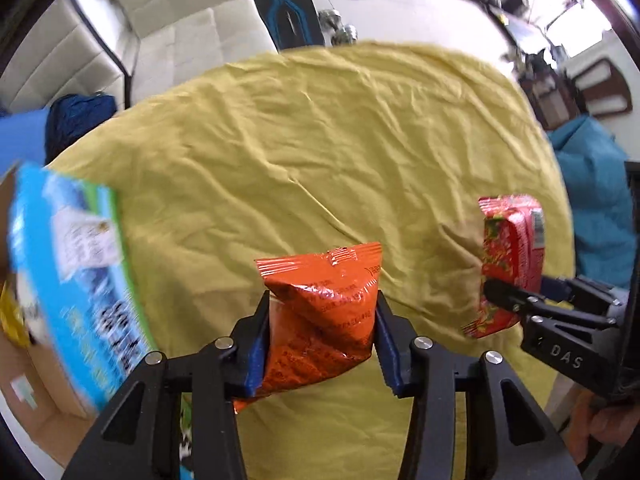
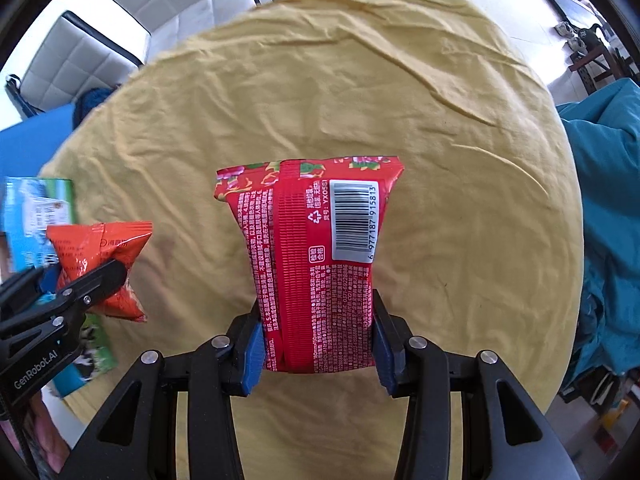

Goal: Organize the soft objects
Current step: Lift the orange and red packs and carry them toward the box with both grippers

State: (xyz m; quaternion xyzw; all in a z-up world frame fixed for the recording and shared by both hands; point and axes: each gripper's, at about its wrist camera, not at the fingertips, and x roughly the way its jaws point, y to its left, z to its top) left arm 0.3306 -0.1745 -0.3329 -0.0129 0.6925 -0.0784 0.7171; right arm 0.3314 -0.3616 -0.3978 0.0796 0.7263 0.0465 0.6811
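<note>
An orange snack bag sits at the lower centre of the left wrist view, clamped between the blue pads of the left gripper above a wrinkled yellow cloth. At the right edge of that view, the right gripper is clamped on a red packet with a barcode, also held over the cloth. A blue and green box fills the lower left, blurred.

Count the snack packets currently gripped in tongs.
2: an orange packet in the left tongs, a red packet in the right tongs.
</note>
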